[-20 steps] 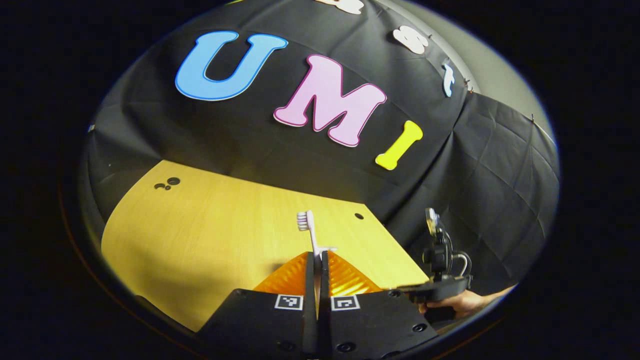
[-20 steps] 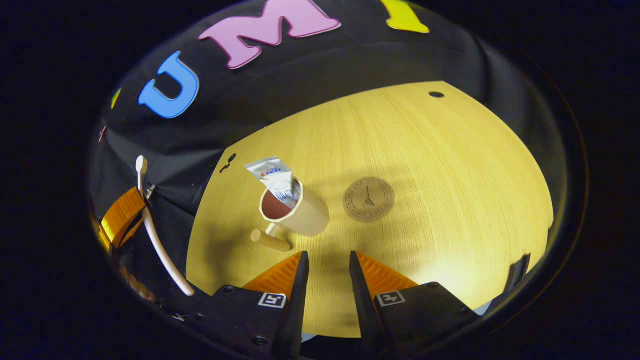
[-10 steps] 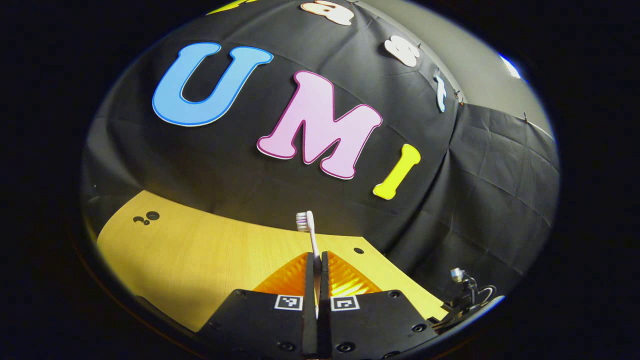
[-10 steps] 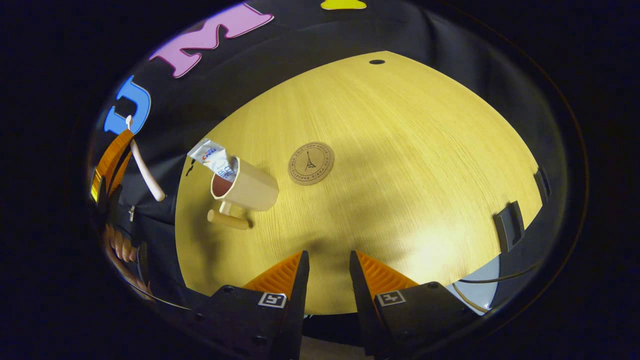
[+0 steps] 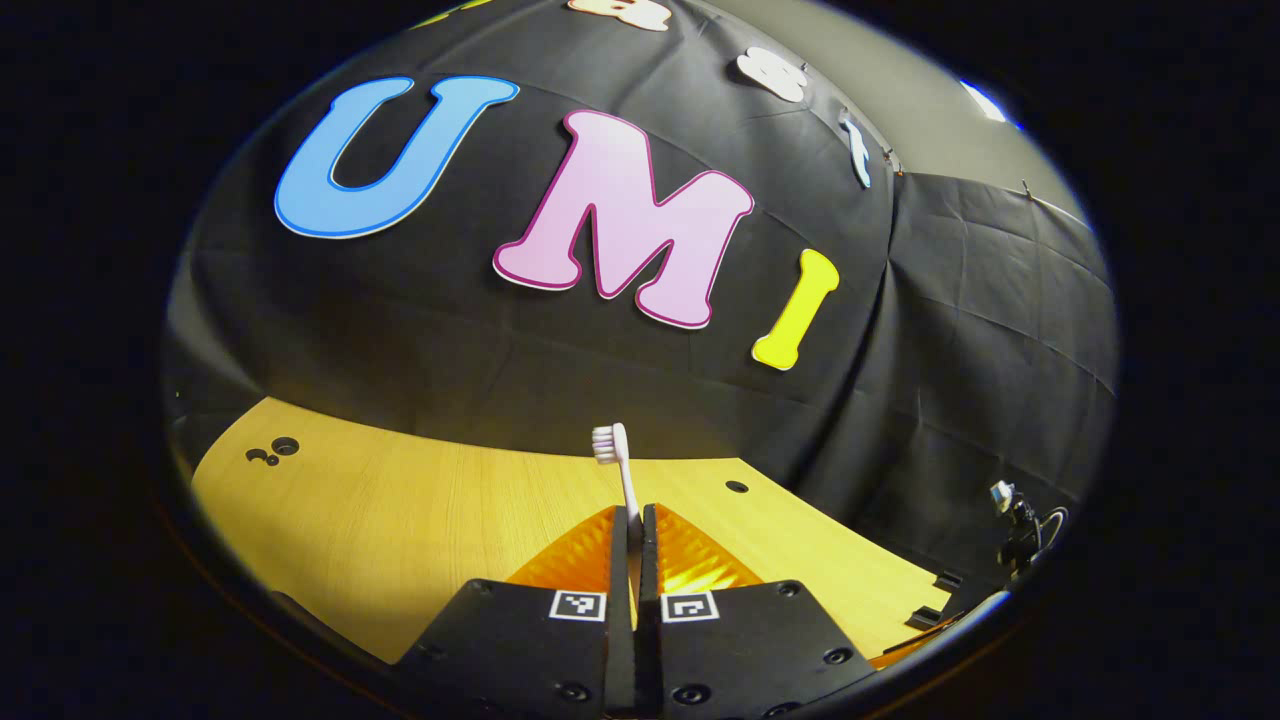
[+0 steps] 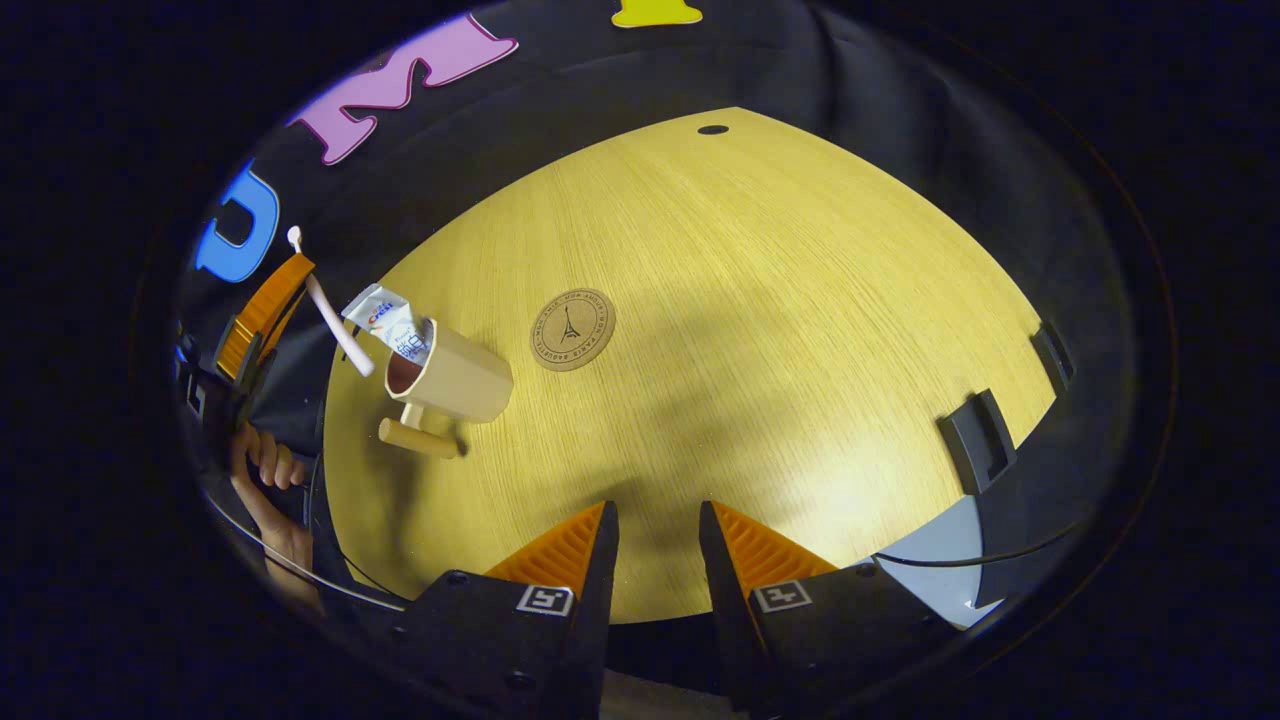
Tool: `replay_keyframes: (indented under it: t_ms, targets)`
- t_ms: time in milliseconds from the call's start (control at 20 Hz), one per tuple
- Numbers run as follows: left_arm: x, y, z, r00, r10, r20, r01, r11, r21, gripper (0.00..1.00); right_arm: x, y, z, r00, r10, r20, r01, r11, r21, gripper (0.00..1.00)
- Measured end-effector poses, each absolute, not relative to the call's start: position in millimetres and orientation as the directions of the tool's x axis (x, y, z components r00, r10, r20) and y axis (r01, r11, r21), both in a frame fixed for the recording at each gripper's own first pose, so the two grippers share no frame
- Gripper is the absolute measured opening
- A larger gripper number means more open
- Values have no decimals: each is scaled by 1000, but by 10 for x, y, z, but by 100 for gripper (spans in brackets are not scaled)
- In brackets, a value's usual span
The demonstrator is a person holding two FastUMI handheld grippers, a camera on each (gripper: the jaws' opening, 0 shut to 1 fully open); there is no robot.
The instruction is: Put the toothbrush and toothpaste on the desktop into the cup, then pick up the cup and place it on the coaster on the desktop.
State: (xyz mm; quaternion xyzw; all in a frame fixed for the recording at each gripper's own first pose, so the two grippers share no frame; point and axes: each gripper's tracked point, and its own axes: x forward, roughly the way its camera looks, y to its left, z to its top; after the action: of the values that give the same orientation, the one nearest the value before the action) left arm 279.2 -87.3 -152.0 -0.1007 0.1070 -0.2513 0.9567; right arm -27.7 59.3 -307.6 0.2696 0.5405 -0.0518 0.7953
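Left tool (image 5: 632,520) clenched on toothbrush (image 5: 618,468), right tool (image 6: 658,545) released; misaligned lowering could tip the cup (image 6: 450,368) at frame left.

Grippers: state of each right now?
Left gripper: closed on the toothbrush.
Right gripper: open, holding nothing, above the desktop.

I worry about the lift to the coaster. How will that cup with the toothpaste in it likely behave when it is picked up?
The cup looks rigid, so it probably won't deform in a grip. Its side handle sticks out, which may pull it to one side. The toothpaste leans out over the rim, so the load seems top-heavy; it could shift if the cup tilts toward the coaster.
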Motion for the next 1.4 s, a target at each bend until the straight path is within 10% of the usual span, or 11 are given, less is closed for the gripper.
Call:
replay_keyframes:
  t_ms: [850, 1100, 1200, 1400]
  targets:
    - [2492, -1013, -2021, 803, -533, -265, 512, 846, -149, 13, -459, 251, -2837, 506, 114, -855, 464, 800, 381, 50]
    - [2176, -971, -2086, 761, -541, -357, 518, 839, -167, 39, -401, 313, -2705, 514, 157, -843, 423, 809, 409, 50]
    - [2019, -897, -2133, 745, -528, -408, 507, 845, -169, 29, -332, 345, -2694, 514, 184, -838, 399, 814, 423, 50]
    - [1672, -660, -2239, 717, -449, -534, 446, 883, -144, 58, -280, 436, -2750, 499, 231, -835, 338, 836, 433, 50]
